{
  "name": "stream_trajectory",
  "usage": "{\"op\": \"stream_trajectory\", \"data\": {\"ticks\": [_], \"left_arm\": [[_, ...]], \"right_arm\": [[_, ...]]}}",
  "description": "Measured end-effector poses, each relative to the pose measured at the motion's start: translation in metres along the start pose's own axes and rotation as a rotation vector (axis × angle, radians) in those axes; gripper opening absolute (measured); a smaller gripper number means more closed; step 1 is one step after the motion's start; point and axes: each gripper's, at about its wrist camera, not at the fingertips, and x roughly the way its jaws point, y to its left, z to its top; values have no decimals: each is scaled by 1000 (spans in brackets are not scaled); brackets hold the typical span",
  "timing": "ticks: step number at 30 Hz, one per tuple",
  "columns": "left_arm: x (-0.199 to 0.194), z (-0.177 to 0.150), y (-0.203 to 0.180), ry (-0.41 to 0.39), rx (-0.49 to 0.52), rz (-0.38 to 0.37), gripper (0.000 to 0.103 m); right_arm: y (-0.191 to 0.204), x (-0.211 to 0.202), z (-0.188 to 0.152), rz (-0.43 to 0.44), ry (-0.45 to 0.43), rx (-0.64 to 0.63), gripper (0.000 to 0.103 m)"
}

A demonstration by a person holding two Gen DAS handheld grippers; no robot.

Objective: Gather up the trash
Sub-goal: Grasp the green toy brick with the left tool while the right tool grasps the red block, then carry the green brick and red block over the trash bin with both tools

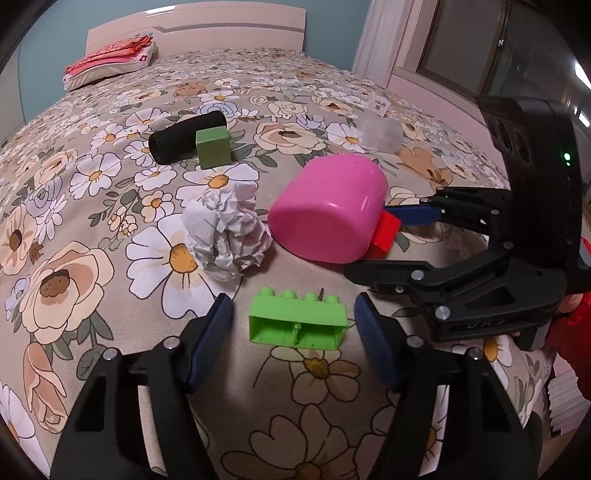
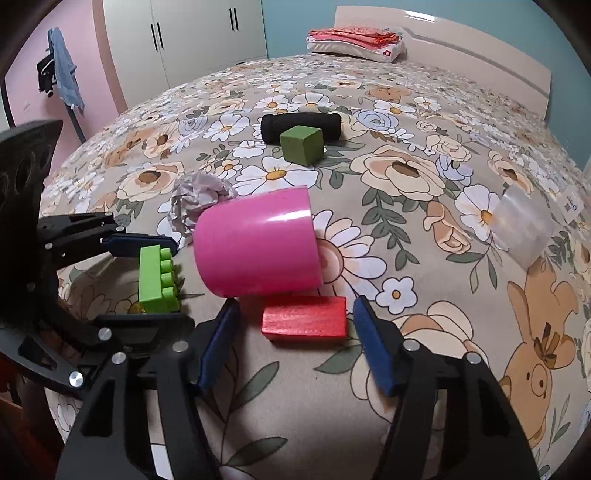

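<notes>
Crumpled paper ball (image 1: 227, 232), the only obvious trash I see, sits on the floral bedspread (image 1: 74, 206), just left of the pink cup (image 1: 327, 208) lying on its side. Nothing is touching the paper. From my right wrist cam it peeks out behind the cup's upper left edge.

My left gripper (image 1: 295, 321) is down low over the bed, its blue pads (image 1: 214, 325) either side of a light green toy brick (image 1: 298, 325). There are small gaps on both sides, so the fingers are apart and not clamped; the brick lies on the cover with its studs pointing away from the camera.

My right gripper (image 2: 295, 325) straddles a red block (image 2: 306, 319) lying flat right in front of the cup. The right pad is very near the block's end and the left pad stands off a bit. I read it as apart, no squeeze yet.

The two grippers sit side by side; each one shows in the other's camera.

Further back are a dark green cube (image 1: 213, 147) touching a black roll (image 1: 186, 136), a clear plastic piece (image 1: 380, 134) off to the right, and a small white card (image 1: 378, 103) beyond it. Folded pink bedding (image 1: 110, 61) is stacked by the headboard (image 1: 199, 26). The right cam shows wardrobe doors (image 2: 184, 33) and blue clothing (image 2: 66, 70) hanging on the pink wall.
</notes>
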Motion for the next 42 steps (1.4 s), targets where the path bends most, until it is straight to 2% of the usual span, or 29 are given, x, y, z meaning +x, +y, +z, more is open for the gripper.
{"op": "stream_trajectory", "data": {"ticks": [1,3,4,7,15,20,33,42], "left_arm": [[0,0,0,0,1,3,62],[-1,0,0,-5,-2,15,46],[-2,-1,3,-5,-16,9,44],[-5,-1,7,-11,-44,-9,44],[-20,1,0,-6,-55,51,44],[-43,5,-11,-13,-49,103,44],[-131,19,-45,-47,-67,229,44],[-221,13,-85,-139,-44,266,44]], "right_arm": [[1,0,0,-3,-1,-2,60],[1,1,0,-9,0,5,43],[0,1,0,-7,2,12,42],[-1,-2,-2,5,-9,31,42],[3,-18,-7,-16,-12,67,42],[10,-40,-8,-38,-28,70,42],[42,-146,-2,-123,-117,70,41],[78,-238,-15,-180,-199,56,42]]}}
